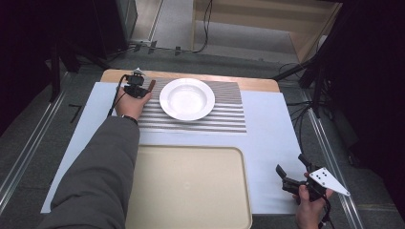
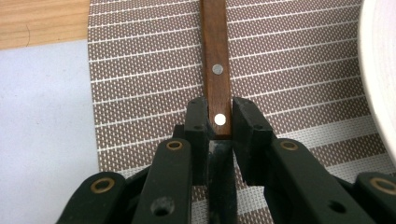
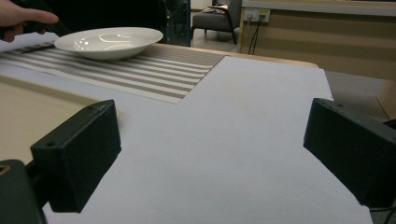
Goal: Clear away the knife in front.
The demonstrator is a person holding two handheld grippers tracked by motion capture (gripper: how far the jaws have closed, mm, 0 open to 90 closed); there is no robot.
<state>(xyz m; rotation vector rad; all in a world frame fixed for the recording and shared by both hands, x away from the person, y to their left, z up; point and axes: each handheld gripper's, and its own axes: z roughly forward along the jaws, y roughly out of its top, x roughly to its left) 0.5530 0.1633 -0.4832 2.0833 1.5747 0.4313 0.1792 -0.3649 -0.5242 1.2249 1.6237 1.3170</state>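
A brown wooden handle point(image 2: 215, 46) with metal rivets lies on a striped placemat point(image 2: 289, 70); in the high view the handle point(image 1: 152, 86) shows at the mat's far left corner. My left gripper point(image 2: 219, 112) is shut on the handle's near end, jaws pressed to both sides. Its blade end is out of sight. From above, the left gripper point(image 1: 135, 87) sits just left of a white deep plate point(image 1: 186, 98). My right gripper point(image 1: 290, 163) hovers open over the white table cover at the near right, and nothing lies between the right gripper's point(image 3: 212, 140) jaws.
A large beige tray point(image 1: 191, 186) lies at the near middle of the table. The plate's rim point(image 2: 380, 70) curves close to the right of the handle. The placemat point(image 1: 229, 119) spreads under the plate. White cover point(image 3: 243, 116) stretches ahead of the right gripper.
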